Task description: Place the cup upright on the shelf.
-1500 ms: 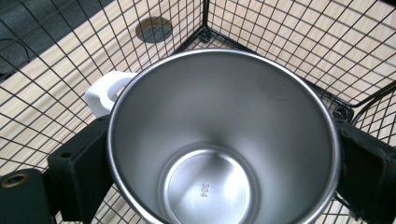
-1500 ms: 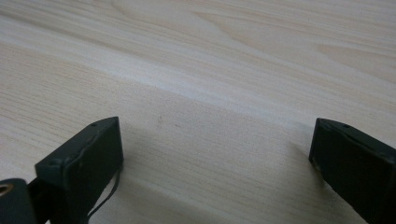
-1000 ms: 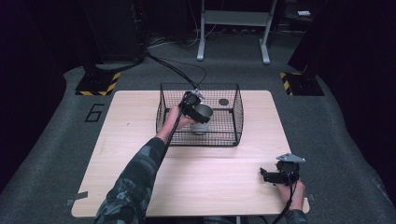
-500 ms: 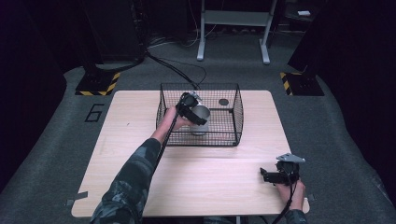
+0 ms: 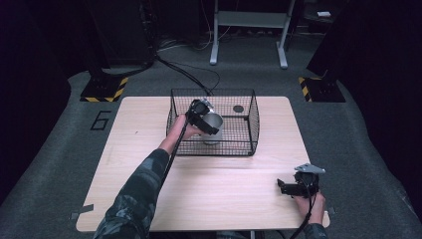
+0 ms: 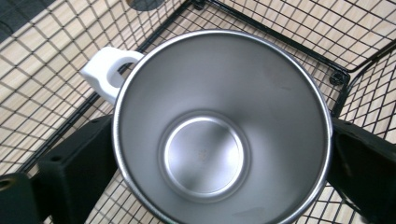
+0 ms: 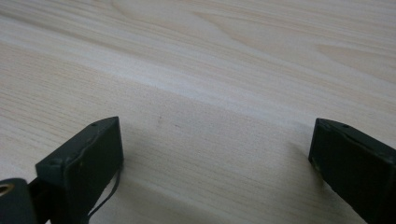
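Steel mug (image 6: 219, 135) | inside wire basket (image 5: 251, 117), upright, barely shifted over the last second | left gripper (image 5: 203, 118) clamped on it; placement nearly done | right gripper (image 5: 284, 187) spread wide, idle on table (image 5: 139, 164)

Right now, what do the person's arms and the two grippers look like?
Both grippers are black with two blocky black jaws. The right gripper carries a grey three-cornered plate on top, and a black cable trails from it toward the table's near edge. A black cable also runs back from the left gripper along the forearm, which wears a camouflage sleeve.
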Demonstrator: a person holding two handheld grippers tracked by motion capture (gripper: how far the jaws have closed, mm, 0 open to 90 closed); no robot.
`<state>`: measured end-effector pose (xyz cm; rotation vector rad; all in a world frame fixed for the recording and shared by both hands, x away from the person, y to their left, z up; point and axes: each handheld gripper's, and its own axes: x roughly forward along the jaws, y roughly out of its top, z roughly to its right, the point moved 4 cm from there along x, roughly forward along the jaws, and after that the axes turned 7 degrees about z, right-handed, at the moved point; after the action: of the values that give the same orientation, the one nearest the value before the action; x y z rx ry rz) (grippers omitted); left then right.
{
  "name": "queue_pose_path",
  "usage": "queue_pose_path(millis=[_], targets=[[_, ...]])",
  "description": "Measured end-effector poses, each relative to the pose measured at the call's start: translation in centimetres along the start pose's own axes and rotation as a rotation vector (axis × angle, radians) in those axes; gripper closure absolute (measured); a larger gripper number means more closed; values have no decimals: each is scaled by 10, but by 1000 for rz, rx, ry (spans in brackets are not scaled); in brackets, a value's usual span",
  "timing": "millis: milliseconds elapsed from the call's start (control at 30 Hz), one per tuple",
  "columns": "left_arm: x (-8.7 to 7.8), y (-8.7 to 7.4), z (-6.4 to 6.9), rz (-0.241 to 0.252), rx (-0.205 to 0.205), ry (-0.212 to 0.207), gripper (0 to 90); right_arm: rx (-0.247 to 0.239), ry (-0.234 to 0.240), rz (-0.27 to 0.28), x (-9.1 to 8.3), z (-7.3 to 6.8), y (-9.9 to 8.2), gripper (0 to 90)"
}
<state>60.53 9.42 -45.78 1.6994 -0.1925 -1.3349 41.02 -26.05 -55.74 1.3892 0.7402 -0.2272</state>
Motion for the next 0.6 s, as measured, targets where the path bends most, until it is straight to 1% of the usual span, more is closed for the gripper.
queue_pose_path(millis=[33,67,100,200,233,333,467,567,600], targets=[[-2,1,-1,5,7,3,21,0,0,0,0,0,0,26],[-3,1,-1,6,2,3,13,7,0,1,0,0,0,26],[-5,2,-1,7,5,5,6,0,1,0,0,0,0,26],[-12,4,-2,26,0,4,1,8,-2,-3,0,0,0,27],[-14,5,-2,29,7,6,1,8,-2,-2,0,0,0,27],[-21,7,0,40,2,7,1,9,0,2,0,0,0,27],[-32,11,4,71,-6,6,0,9,-5,2,0,0,0,28],[-42,13,8,81,7,12,0,7,-3,-1,0,0,0,28],[-45,13,10,90,5,14,0,8,-3,-2,0,0,0,29]])
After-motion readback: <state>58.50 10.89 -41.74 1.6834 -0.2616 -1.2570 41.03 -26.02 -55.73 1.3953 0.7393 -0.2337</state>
